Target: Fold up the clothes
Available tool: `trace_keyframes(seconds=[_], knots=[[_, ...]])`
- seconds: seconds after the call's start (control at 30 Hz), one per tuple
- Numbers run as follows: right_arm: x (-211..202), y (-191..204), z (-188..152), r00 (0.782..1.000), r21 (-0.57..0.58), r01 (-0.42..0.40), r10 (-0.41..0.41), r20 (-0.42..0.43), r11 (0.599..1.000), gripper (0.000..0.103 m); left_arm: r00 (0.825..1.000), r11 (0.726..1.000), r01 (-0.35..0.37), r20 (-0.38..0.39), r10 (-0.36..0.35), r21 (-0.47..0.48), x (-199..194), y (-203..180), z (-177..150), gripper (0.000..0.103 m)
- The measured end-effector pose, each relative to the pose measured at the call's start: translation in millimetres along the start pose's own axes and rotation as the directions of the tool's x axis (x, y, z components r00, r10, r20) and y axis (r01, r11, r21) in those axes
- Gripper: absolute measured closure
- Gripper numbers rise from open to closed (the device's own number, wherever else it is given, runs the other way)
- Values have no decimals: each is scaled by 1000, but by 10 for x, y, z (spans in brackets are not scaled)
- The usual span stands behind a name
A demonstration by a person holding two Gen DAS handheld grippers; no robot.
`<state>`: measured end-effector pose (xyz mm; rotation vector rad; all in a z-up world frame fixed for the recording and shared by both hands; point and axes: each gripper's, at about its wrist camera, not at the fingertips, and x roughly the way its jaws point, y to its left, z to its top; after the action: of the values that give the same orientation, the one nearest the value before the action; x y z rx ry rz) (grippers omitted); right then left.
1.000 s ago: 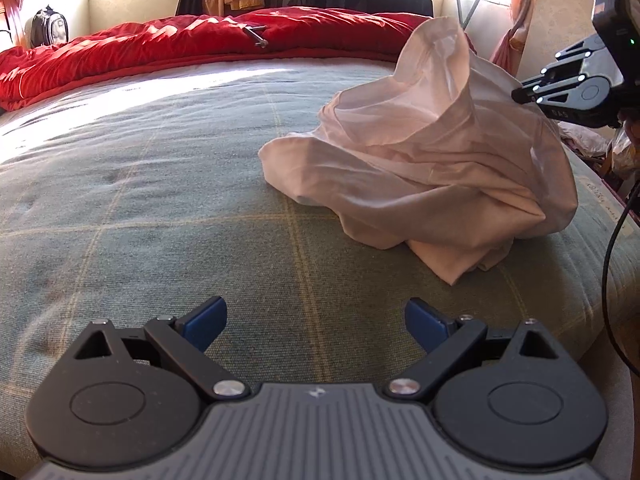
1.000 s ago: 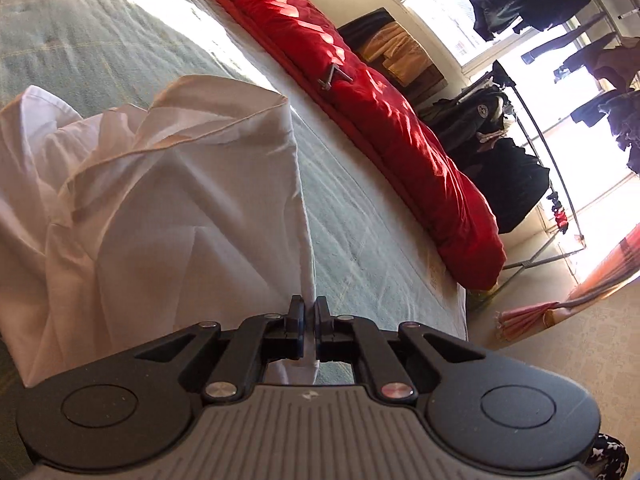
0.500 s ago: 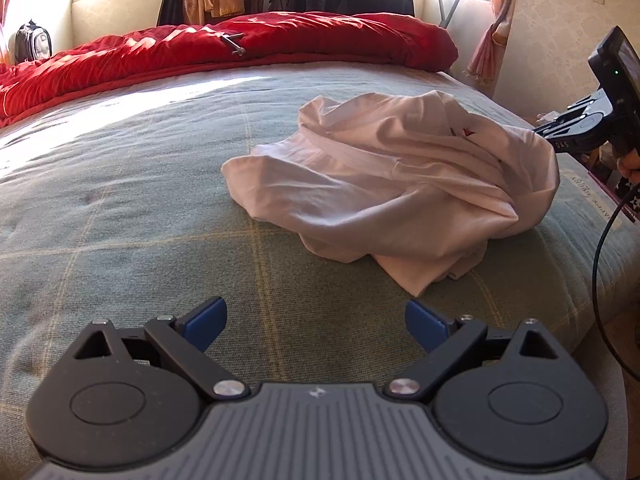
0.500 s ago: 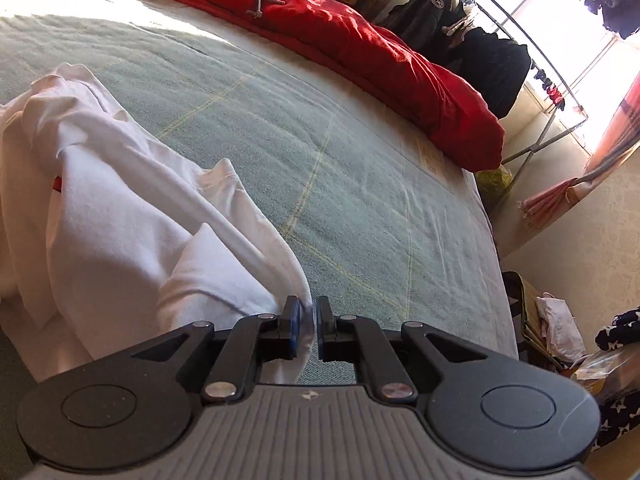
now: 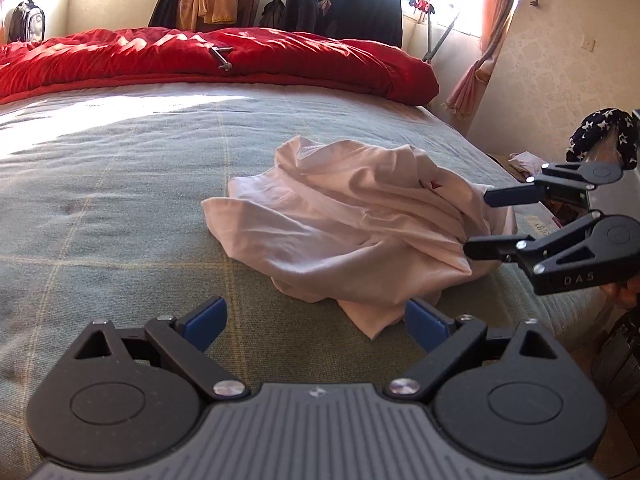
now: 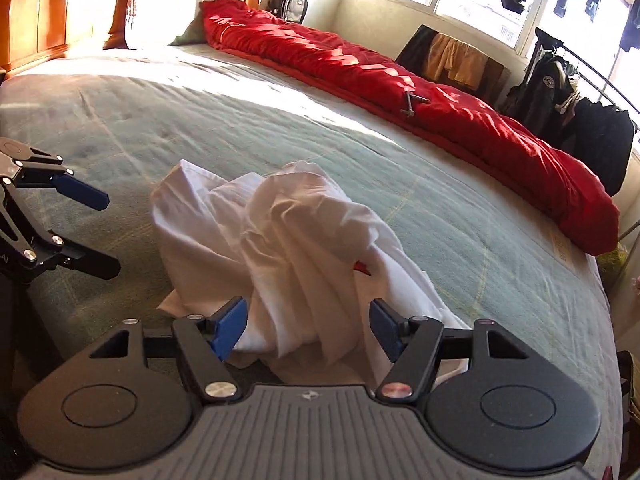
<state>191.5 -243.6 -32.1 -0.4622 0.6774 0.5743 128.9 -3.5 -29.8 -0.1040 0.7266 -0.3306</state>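
Crumpling hides the white shirt's (image 5: 352, 224) shape; your left gripper (image 5: 316, 322) and right gripper (image 6: 306, 328) gape empty.

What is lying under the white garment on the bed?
The white garment lies crumpled on the green bedcover. Its folds hide anything beneath; nothing else shows.
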Motion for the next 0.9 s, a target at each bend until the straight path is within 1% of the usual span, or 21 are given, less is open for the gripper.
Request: trace_keyframes(seconds=[0.1, 0.17, 0.2, 0.23, 0.27, 0.33, 0.43, 0.53, 0.63, 0.67, 0.73, 0.83, 0.9], knots=[[171, 78, -43, 998, 41, -58, 59, -19, 997, 30, 1000, 1000, -11, 20, 11, 5, -96, 29, 76, 8], [304, 77, -78, 995, 81, -89, 92, -34, 993, 20, 1000, 1000, -13, 26, 13, -1, -127, 53, 122, 8], [374, 65, -96, 994, 102, -100, 105, -41, 990, 19, 1000, 1000, -5, 31, 6, -8, -139, 68, 140, 8], [421, 68, -111, 993, 116, -102, 108, -46, 988, 17, 999, 1000, 1, 34, 0, -14, -138, 75, 165, 8], [459, 74, -121, 992, 122, -110, 117, -55, 986, 10, 999, 1000, 7, 38, -6, -20, -135, 82, 190, 8], [523, 89, -138, 988, 135, -129, 139, -68, 982, 0, 999, 999, 22, 45, -20, -26, -124, 92, 245, 8], [618, 129, -176, 986, 132, -111, 126, -112, 985, 0, 997, 998, 51, 56, -50, -28, -86, 103, 342, 8], [662, 177, -212, 985, 94, -91, 104, -138, 991, 0, 994, 994, 103, 35, -101, -42, 16, 112, 461, 8], [665, 237, -219, 983, 39, -81, 86, -164, 996, 0, 991, 989, 136, 12, -135, -57, 187, 115, 568, 8], [660, 228, -222, 982, 41, -85, 91, -167, 996, 0, 989, 987, 147, 5, -147, -62, 244, 116, 604, 8], [646, 184, -223, 978, 68, -101, 112, -173, 992, 0, 986, 983, 168, -10, -169, -73, 359, 118, 675, 8], [544, 125, -220, 975, 117, -127, 145, -167, 985, 0, 974, 970, 218, -37, -223, -108, 537, 151, 771, 8], [418, 78, -240, 973, 170, -157, 182, -143, 973, 0, 959, 949, 263, -59, -277, -175, 679, 195, 834, 8]])
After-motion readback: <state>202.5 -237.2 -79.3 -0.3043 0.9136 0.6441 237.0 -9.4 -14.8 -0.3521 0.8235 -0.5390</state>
